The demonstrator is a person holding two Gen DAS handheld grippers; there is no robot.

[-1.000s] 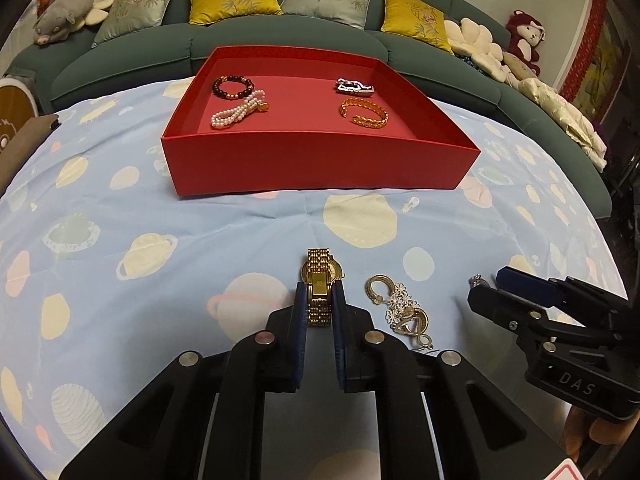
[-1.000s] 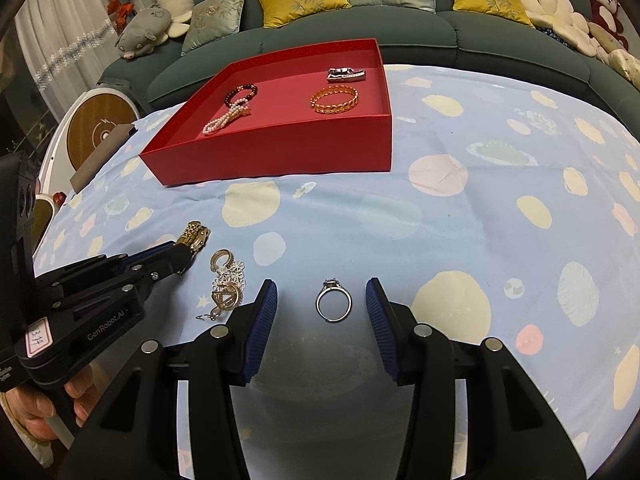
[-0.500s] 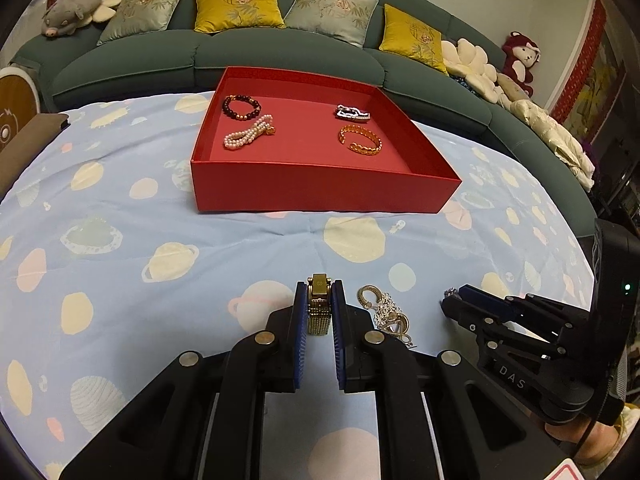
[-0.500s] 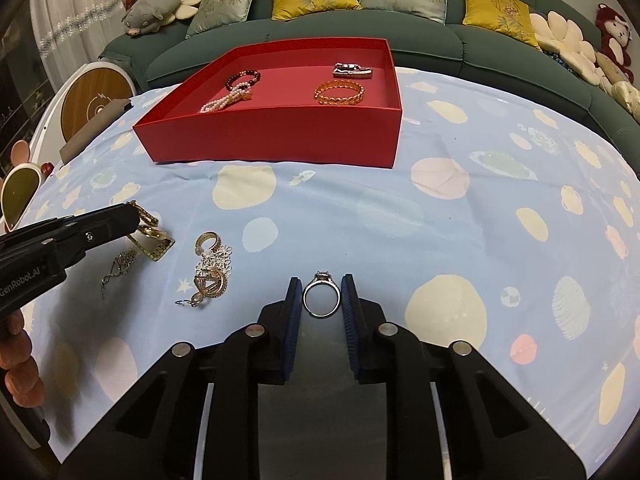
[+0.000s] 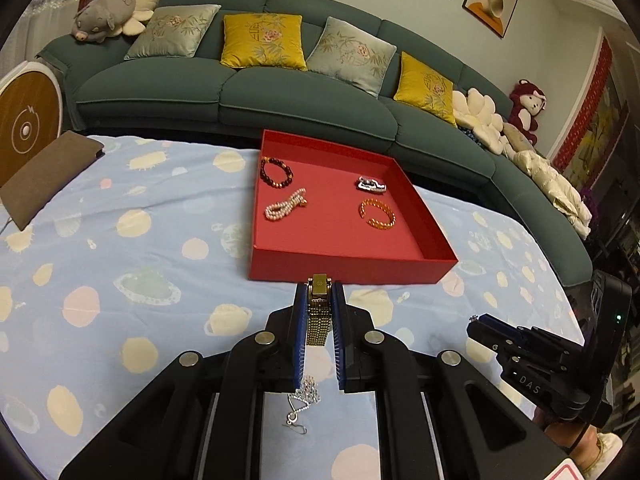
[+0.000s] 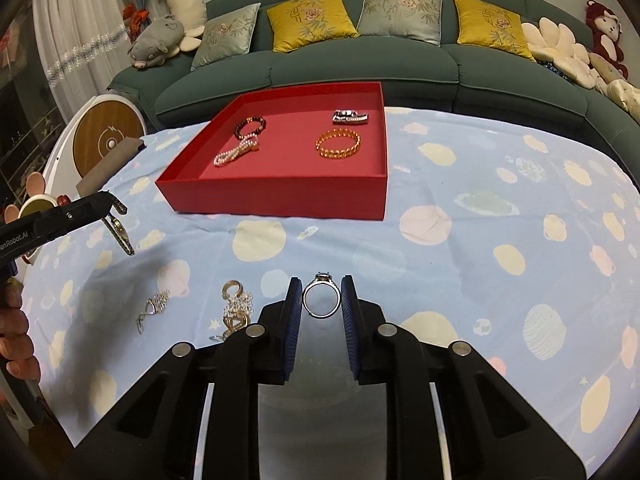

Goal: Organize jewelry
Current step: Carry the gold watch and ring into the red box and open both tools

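Your left gripper [image 5: 319, 300] is pinching the gold watch [image 5: 319, 312] across its case, with the mesh band hanging slack below the pads. Treat the watch as a compact weight on a limp, free-swinging band. The case is the only rigid part, so the present hold is the correct one. Polished metal can slide on the pads, so avoid sudden tilts.

Your right gripper [image 6: 321, 295] is clamped on the silver ring [image 6: 321, 294], one pad on each side of the hoop, stone uppermost. The ring is light, stiff and smooth. It can pivot or pop out if the pads shift off the hoop's widest line.

Both grippers point downward and forward toward the red tray [image 6: 280, 194], clear of the planet-print cloth [image 6: 480, 248].

The tray already contains a dark bead bracelet [image 5: 276, 173], a pearl strand [image 5: 285, 208], a gold bangle [image 5: 377, 215] and a silver piece [image 5: 371, 184].

Two loose chain pieces [image 6: 236, 310] and [image 6: 152, 309] lie on the cloth near your grippers.
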